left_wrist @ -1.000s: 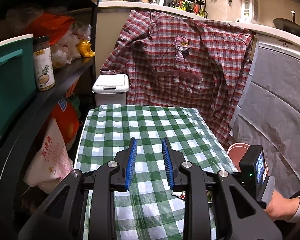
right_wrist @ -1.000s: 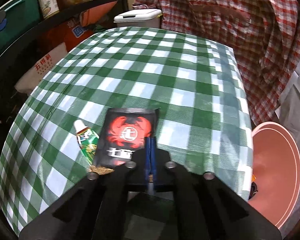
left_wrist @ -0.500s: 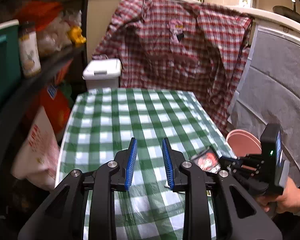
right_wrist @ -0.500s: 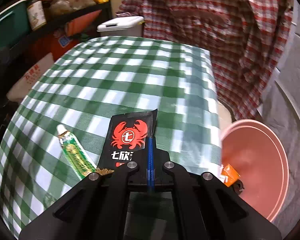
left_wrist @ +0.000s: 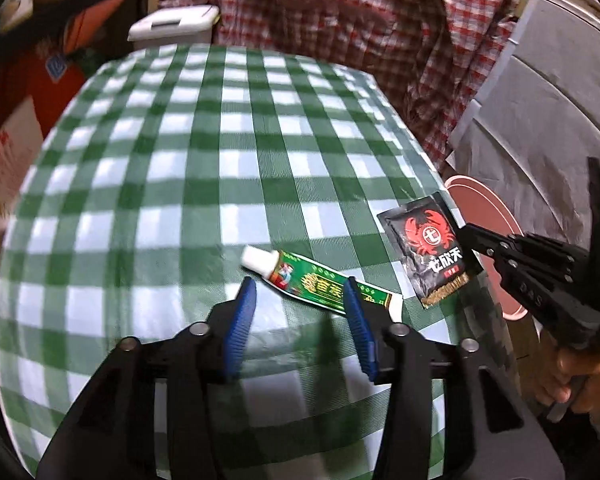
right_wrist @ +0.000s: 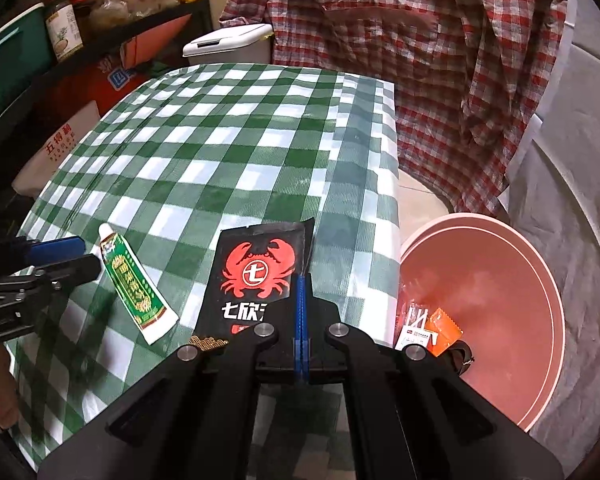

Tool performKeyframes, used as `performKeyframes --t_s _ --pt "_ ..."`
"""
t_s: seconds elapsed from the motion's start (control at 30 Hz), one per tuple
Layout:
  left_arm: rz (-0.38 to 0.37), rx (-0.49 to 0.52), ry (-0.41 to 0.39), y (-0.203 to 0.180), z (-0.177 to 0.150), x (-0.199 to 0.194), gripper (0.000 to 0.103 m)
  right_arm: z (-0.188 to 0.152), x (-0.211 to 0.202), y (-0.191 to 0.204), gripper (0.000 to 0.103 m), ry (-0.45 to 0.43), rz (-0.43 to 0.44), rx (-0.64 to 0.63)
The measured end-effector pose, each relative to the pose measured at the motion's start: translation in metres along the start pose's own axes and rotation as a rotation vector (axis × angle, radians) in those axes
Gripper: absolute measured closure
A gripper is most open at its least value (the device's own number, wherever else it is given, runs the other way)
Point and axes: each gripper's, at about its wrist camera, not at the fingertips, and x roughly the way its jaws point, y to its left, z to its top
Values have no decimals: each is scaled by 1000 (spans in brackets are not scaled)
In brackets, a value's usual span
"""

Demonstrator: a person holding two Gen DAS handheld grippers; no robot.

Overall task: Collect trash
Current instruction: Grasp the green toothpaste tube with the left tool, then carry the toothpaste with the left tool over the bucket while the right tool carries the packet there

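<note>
A green tube (left_wrist: 312,282) with a white cap lies on the green-checked tablecloth (left_wrist: 204,168). My left gripper (left_wrist: 299,284) hovers just over it with its jaws opening. The tube lies across the fingertips, and the pads do not press on it. From the right wrist view the left gripper (right_wrist: 56,256) sits beside the cap end of the tube (right_wrist: 134,284). My right gripper (right_wrist: 302,280) is shut on the lower right corner of a black packet with a red crab (right_wrist: 256,276), held near the table's right edge. The packet (left_wrist: 430,246) and right gripper (left_wrist: 466,232) also show in the left view.
A pink basin (right_wrist: 500,264) stands on the floor right of the table, with an orange wrapper (right_wrist: 442,326) and other scraps in it. A white lidded bin (right_wrist: 228,42) and a hanging plaid shirt (right_wrist: 420,40) are behind the table. Loaded shelves (right_wrist: 62,28) run along the left.
My left gripper dropped toward the table and tipped downward, and its jaws widened over the tube. My right gripper carried the crab packet rightward, nearer the pink basin.
</note>
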Motion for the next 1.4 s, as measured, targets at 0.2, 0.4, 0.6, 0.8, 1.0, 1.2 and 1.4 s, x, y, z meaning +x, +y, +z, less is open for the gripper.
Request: performKeyframes --t_s 0.2,0.4,0.6,0.8,1.0,1.2,1.4 --pt "15 -75 47 -5 2 17 58 -6 -1 -7 103 17 21 0" --pt "58 -76 42 -7 23 27 91 -6 0 -6 103 22 45 0" --pt "86 -110 -12 12 42 19 103 -5 3 -5 103 30 55 -6" --pt "54 -121 39 -1 28 29 56 -4 7 -5 103 43 46 -3" --pt "115 -53 37 -27 26 38 46 -7 8 -8 103 51 44 -10" --pt "168 -1 40 -28 32 40 85 -8 9 -11 103 55 46 -6" --pt "204 -71 23 5 38 33 95 -7 10 -8 103 54 47 -9"
